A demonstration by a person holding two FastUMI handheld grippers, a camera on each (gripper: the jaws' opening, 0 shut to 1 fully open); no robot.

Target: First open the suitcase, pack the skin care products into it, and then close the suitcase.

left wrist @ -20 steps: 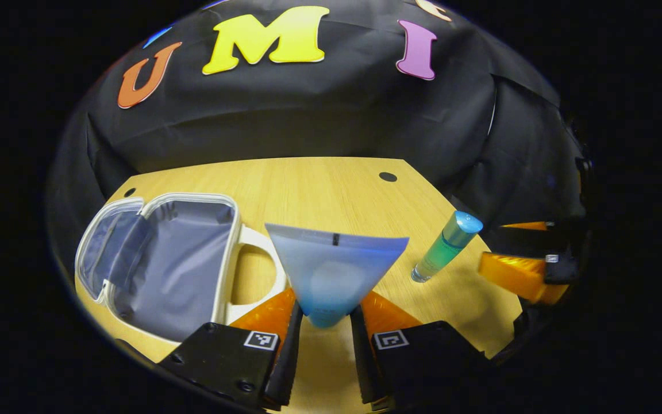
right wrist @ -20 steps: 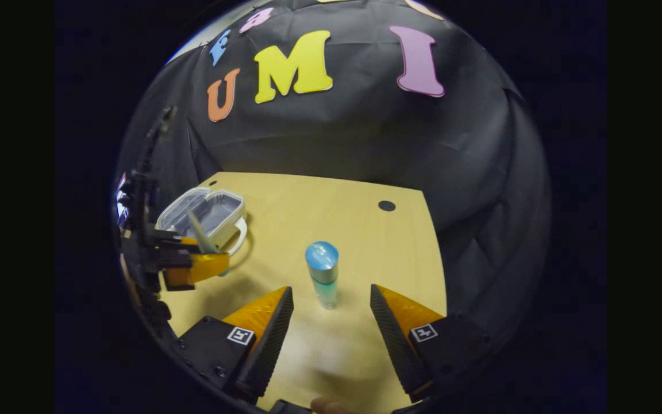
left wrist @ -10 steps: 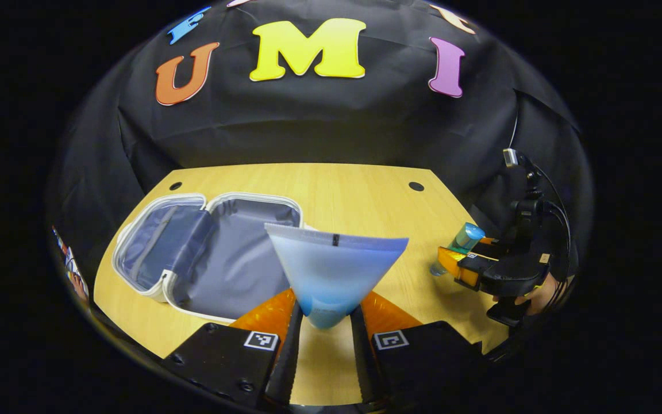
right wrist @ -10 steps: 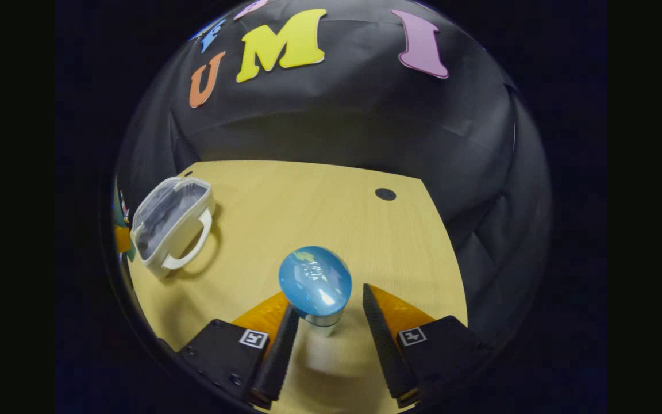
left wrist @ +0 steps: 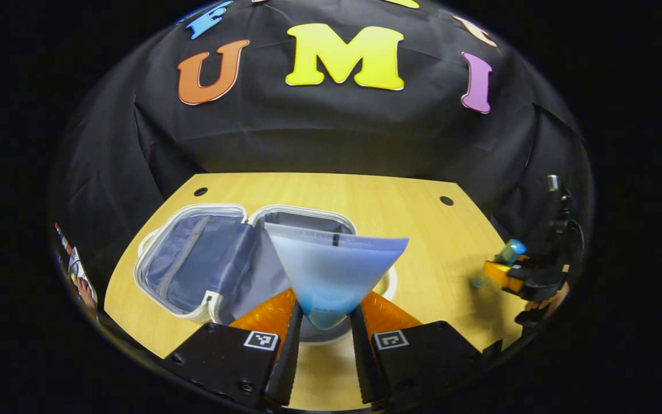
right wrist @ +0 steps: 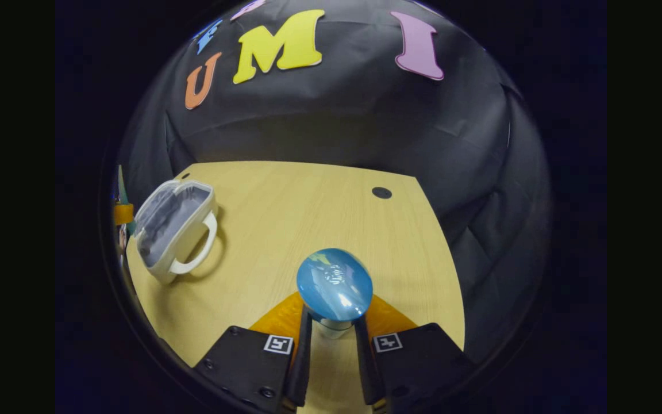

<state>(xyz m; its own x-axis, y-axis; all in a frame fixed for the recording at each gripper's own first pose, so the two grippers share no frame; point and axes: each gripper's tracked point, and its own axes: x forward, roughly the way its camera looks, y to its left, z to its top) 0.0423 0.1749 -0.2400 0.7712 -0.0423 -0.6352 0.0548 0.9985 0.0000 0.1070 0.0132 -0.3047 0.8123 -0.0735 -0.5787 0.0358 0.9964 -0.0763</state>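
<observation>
- Left gripper view: your left claw (left wrist: 324,333) is clenched on the narrow end of a blue squeeze tube (left wrist: 334,270), both fingers pressing it, its wide crimped end pointing away.
- Just behind the tube, the white suitcase (left wrist: 193,264) lies open on the wooden worktop (left wrist: 365,195), grey lining showing.
- Right gripper view: your right claw (right wrist: 331,351) grips a bottle with a blue cap (right wrist: 335,284), well apart from the suitcase (right wrist: 173,227) at the worktop's left edge.
</observation>
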